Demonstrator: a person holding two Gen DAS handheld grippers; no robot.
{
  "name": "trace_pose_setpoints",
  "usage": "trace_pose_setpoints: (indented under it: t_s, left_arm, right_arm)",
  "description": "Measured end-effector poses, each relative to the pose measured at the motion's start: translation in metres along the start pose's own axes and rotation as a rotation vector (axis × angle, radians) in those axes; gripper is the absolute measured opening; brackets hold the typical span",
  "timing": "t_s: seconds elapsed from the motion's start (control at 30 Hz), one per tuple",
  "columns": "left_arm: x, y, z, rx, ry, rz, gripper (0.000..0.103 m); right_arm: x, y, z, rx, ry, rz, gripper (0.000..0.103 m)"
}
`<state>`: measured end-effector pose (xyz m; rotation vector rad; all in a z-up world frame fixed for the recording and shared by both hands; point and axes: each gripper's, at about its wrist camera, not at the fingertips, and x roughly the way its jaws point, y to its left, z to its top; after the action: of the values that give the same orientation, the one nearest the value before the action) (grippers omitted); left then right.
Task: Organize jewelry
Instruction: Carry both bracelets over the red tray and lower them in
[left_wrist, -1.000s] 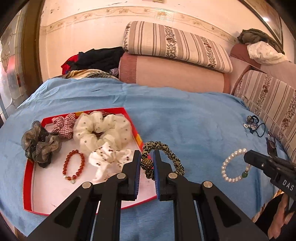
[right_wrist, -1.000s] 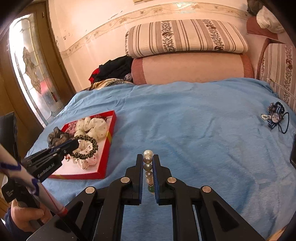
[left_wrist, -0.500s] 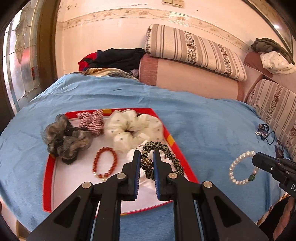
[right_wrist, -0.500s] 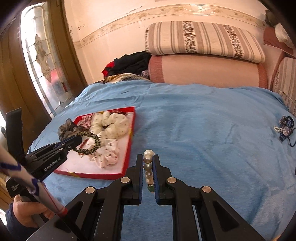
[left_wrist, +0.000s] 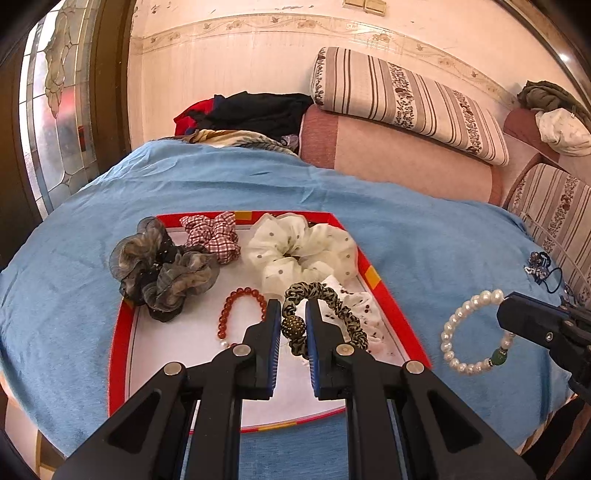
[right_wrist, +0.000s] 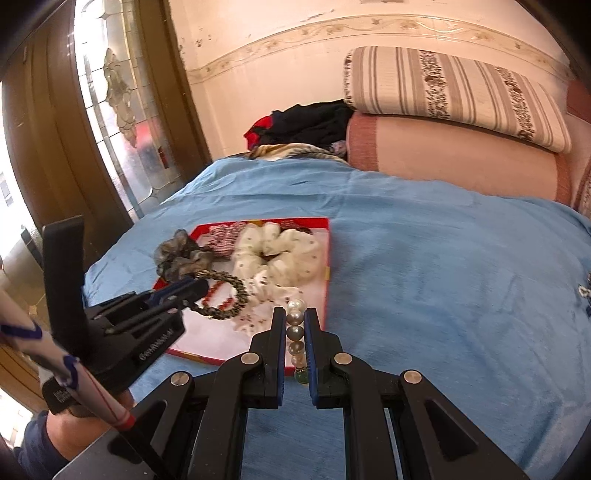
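Note:
My left gripper (left_wrist: 291, 314) is shut on a leopard-print hair tie (left_wrist: 332, 299) by its gold bead, held over the red-rimmed white tray (left_wrist: 118, 332). In the tray lie a cream dotted scrunchie (left_wrist: 299, 247), a grey scrunchie (left_wrist: 159, 269), a red checked scrunchie (left_wrist: 212, 234), a red bead bracelet (left_wrist: 236, 306) and a white spotted scrunchie (left_wrist: 365, 317). My right gripper (right_wrist: 294, 325) is shut on a pearl bracelet (right_wrist: 295, 328) near the tray's right front corner (right_wrist: 325, 288). The pearl bracelet also shows in the left wrist view (left_wrist: 469, 328).
The tray sits on a blue bedspread (left_wrist: 424, 240). A dark blue hair accessory (left_wrist: 541, 264) lies at the far right. Striped cushions (left_wrist: 406, 99) and a pile of clothes (left_wrist: 255, 110) stand at the back. A glass-panelled door (right_wrist: 110, 110) is at the left.
My left gripper has carried the leopard hair tie left, from the tray's right edge to over the tray. My right gripper has moved left toward the tray with the pearl bracelet.

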<state>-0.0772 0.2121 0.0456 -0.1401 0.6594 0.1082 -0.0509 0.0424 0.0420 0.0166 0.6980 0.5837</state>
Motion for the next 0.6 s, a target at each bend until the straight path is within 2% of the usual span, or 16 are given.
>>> trace_pose_setpoints:
  t_s: [0.6]
  left_arm:
    - [0.006,0.031,0.000,-0.059,0.020,0.082,0.013]
  right_arm:
    - [0.042,0.040,0.016,-0.015,0.030,0.091,0.010]
